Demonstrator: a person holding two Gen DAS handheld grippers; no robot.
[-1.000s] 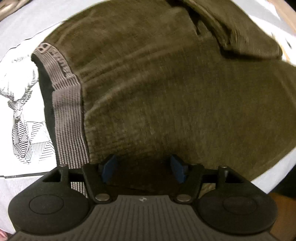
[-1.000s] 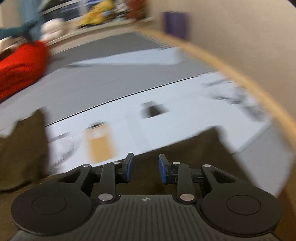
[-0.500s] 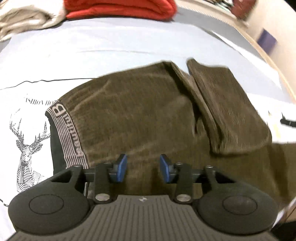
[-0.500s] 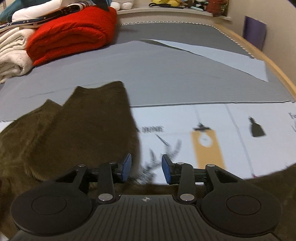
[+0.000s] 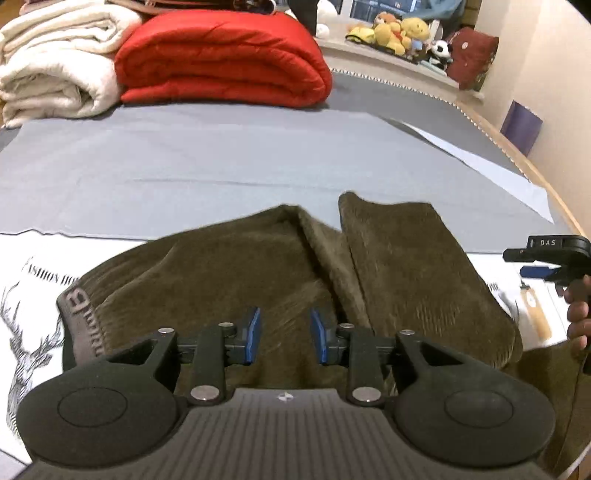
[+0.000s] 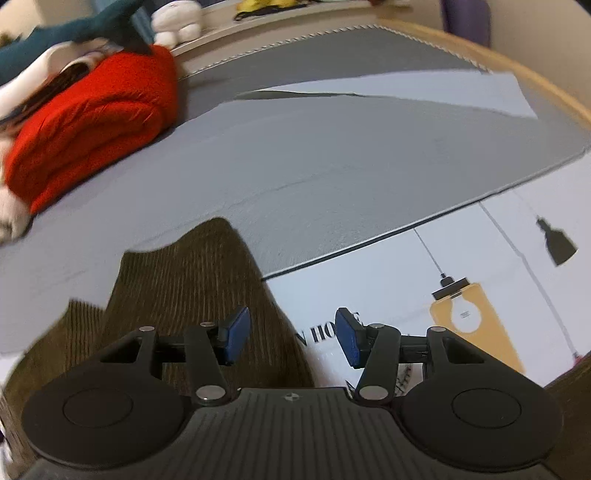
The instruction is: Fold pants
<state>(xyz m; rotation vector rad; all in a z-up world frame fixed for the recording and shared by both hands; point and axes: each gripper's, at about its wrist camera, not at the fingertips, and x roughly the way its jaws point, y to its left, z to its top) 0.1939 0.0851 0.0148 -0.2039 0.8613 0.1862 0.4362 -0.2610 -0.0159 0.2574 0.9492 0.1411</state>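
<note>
Olive-brown corduroy pants [image 5: 258, 273] lie on the bed with a grey lettered waistband [image 5: 79, 317] at the left. One leg [image 5: 417, 273] is folded back over the body. My left gripper [image 5: 282, 336] is open and empty just above the pants' near part. My right gripper [image 6: 291, 334] is open and empty, above the folded leg's right edge [image 6: 192, 280]. It also shows in the left wrist view [image 5: 554, 258] at the far right, held by a hand.
The pants rest on a white printed sheet [image 6: 406, 280] over grey sheets [image 5: 221, 166]. A red folded quilt [image 5: 221, 59] and cream blankets [image 5: 55, 59] lie at the bed's far side. Plush toys [image 5: 399, 33] sit on a ledge. A wooden bed edge [image 6: 517, 70] runs at the right.
Both grippers have lifted and pulled back from the pants. The right gripper's jaws have opened wider. The leg lies folded over the body.
</note>
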